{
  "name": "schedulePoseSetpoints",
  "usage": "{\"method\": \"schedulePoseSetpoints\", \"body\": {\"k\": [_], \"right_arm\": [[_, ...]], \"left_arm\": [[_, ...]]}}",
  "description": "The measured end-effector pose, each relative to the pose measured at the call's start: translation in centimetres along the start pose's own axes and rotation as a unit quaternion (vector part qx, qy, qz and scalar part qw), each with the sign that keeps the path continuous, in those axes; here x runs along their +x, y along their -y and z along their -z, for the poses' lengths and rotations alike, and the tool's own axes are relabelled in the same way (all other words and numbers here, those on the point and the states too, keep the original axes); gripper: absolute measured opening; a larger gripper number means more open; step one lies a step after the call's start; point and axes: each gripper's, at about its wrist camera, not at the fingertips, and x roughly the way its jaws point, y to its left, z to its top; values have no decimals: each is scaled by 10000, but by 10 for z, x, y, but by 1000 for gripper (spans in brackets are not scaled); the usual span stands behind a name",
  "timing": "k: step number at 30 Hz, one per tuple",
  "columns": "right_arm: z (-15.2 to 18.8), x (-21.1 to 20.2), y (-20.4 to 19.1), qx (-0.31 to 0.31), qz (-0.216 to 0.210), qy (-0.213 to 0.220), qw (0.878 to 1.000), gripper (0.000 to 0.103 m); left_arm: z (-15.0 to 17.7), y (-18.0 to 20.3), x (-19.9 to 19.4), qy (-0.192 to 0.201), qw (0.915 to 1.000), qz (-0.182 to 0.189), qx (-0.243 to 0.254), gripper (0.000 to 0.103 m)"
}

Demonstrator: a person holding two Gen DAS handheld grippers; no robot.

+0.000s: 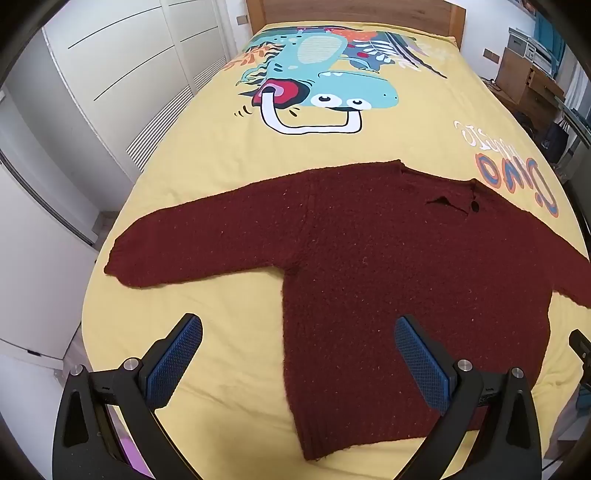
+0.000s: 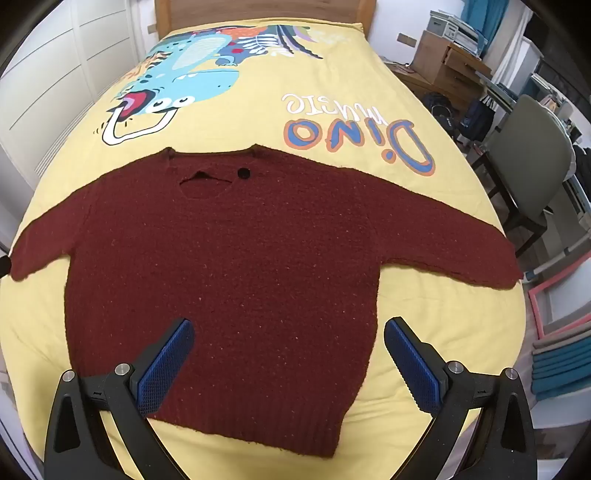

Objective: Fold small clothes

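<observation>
A dark red knitted sweater lies flat on a yellow bed cover, both sleeves spread out, neck with a black button away from me. It also shows in the right wrist view. My left gripper is open and empty, above the sweater's lower left side near the hem. My right gripper is open and empty, above the sweater's lower middle. The right gripper's tip shows at the right edge of the left wrist view.
The bed cover has a dinosaur print and a wooden headboard at the far end. White wardrobe doors stand left of the bed. A green chair, desk clutter and stacked teal items stand right.
</observation>
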Motion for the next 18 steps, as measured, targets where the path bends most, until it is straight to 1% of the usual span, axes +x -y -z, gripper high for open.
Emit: {"method": "schedulePoseSetpoints", "body": {"k": [10,18], "right_arm": [[1,0,-1,-13,33,-16,10000,102],[1,0,-1,1,-1,-14,10000,102]], "left_arm": [[-1,-2,1,-8,10000,28,-5,102],[2,3,3,-16,10000,8,10,102]]}}
